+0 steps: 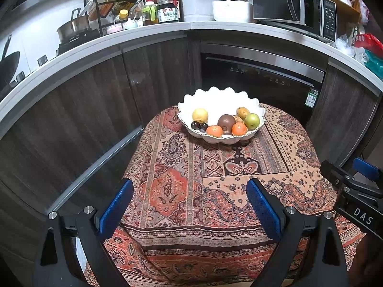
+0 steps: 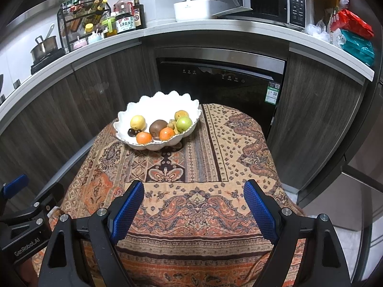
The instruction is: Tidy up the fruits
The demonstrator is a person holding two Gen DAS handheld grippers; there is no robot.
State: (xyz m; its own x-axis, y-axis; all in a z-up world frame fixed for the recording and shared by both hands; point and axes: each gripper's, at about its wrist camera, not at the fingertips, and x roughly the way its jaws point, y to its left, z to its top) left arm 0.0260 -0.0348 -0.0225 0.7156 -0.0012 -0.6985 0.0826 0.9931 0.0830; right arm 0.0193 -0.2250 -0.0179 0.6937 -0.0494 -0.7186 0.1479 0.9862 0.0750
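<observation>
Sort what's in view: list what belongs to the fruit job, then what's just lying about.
For the job: bowl; yellow fruit; two oranges; brown fruit; green fruit; dark plums.

Lying about: microwave; rice cooker; sauce bottles; pot; tablecloth.

Items we cannot fully account for:

- Small knobbly fruit [image 2: 171, 123] in the bowl [image 2: 153, 100]: mostly hidden behind the brown fruit [image 2: 158, 127] and green apple [image 2: 184, 124]; we cannot name its kind.
- Two dark fruits [image 1: 199, 126]: too small to identify.
- Bench's near edge: hidden by the draped cloth [image 1: 191, 234] and our claw arms.
- Right claw [image 1: 354, 186], in the left wrist view: cut off at the picture's right edge.
- Bottle labels [image 2: 124, 25]: print too small to read.
</observation>
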